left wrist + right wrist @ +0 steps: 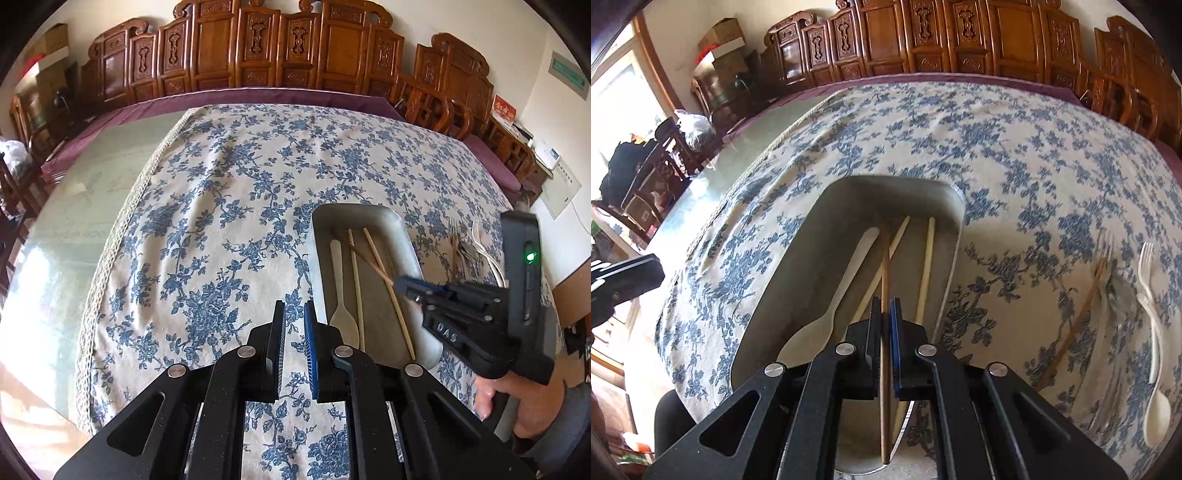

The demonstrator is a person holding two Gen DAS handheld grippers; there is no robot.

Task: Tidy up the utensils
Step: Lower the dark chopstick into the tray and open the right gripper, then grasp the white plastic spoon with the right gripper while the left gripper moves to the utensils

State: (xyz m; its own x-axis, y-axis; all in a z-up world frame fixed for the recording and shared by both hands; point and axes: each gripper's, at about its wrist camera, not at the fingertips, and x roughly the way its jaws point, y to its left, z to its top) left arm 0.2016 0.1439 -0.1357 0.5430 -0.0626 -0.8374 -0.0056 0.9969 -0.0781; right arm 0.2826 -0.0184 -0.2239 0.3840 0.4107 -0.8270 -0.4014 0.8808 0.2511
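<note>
Two chopsticks [925,273], one spoon [827,314] in tray [798,266]

My left gripper [293,314] hangs over the floral cloth [221,206], jaws nearly closed, nothing between them. Right gripper [400,286] pinches a dark chopstick [364,260] over the metal tray [406,236], which holds a pale spoon [341,295] and two light chopsticks [356,288].

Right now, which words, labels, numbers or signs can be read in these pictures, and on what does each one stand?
"DAS": raised letters on the black body of the right gripper.
Green wall sign: too blurred to read.
Red box with yellow characters: too small to read.
White wall panel: print unreadable.
</note>
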